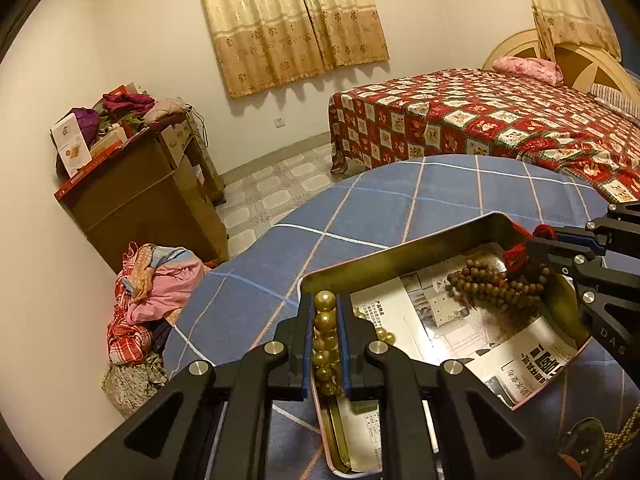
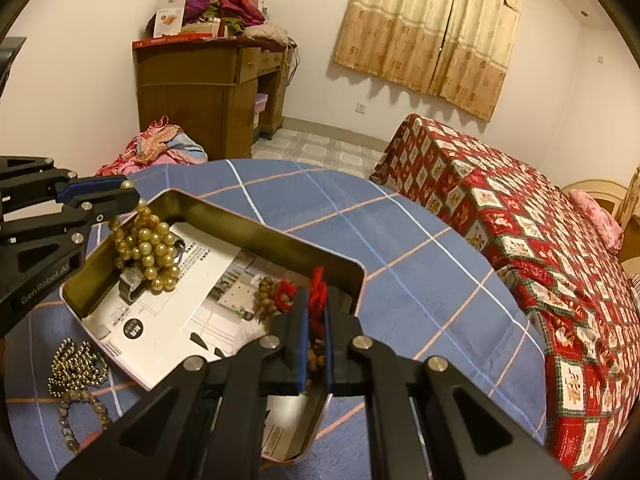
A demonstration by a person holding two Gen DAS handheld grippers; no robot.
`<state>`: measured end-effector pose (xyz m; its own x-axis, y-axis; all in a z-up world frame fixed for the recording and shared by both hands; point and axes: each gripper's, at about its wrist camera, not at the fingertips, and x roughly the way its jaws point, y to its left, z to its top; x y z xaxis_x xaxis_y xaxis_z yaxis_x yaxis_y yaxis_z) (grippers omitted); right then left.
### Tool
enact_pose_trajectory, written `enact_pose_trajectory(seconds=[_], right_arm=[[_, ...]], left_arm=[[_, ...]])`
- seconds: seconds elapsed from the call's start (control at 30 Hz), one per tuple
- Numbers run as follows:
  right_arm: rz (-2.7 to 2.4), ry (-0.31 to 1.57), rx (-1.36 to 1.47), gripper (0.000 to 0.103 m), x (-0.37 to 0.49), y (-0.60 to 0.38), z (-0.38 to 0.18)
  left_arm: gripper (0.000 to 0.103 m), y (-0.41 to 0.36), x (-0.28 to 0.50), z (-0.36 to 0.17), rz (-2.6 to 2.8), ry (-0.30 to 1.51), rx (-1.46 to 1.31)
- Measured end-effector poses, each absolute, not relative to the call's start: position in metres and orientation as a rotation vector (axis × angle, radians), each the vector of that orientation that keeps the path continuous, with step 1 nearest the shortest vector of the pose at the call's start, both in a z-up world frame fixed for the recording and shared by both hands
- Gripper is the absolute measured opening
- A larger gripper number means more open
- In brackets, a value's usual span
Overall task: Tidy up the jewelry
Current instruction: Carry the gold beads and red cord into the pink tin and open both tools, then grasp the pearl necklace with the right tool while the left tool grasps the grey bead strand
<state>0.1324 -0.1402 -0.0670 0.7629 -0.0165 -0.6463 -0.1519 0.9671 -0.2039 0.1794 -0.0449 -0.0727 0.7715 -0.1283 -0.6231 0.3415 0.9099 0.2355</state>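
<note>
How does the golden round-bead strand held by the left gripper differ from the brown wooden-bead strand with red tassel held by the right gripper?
The golden round-bead strand has larger, shiny beads; the brown wooden-bead strand has smaller, dull ones. Only the brown strand carries a red tassel. The golden strand sits at the metal tin's opposite end. Both hang from shut grippers, left gripper and right gripper, into the tin.
</note>
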Motion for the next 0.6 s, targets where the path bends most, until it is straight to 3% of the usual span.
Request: enact_pose_trajectory(seconds=[0.13,0.17,0.23,0.27,0.3,0.6], right_arm=[[0.081,0.728,-0.243,0.012,0.134,-0.144,-0.072],[0.080,0.735,-0.237,0.021,0.134,-0.146,-0.073],[0.076,0.742,-0.224,0.037,0.133,-0.148,-0.075],[0.067,0.738,-0.224,0.051,0.131,-0.149,-0.075],[0.056,0.734,-0.219,0.064,0.129,-0.152,-0.075],[0.018,0.742,-0.157,0.066,0.090,-0.177,-0.073]], left_arm=[[0.011,-0.044,0.183,-0.078,-0.223,0.657,0.370],[0.015,-0.043,0.182,-0.079,-0.214,0.663,0.373],[0.044,-0.041,0.179,-0.080,-0.193,0.661,0.378],[0.071,-0.039,0.175,-0.079,-0.166,0.645,0.384],[0.079,-0.036,0.172,-0.078,-0.154,0.624,0.383],[0.079,-0.007,0.125,-0.083,-0.144,0.648,0.334]])
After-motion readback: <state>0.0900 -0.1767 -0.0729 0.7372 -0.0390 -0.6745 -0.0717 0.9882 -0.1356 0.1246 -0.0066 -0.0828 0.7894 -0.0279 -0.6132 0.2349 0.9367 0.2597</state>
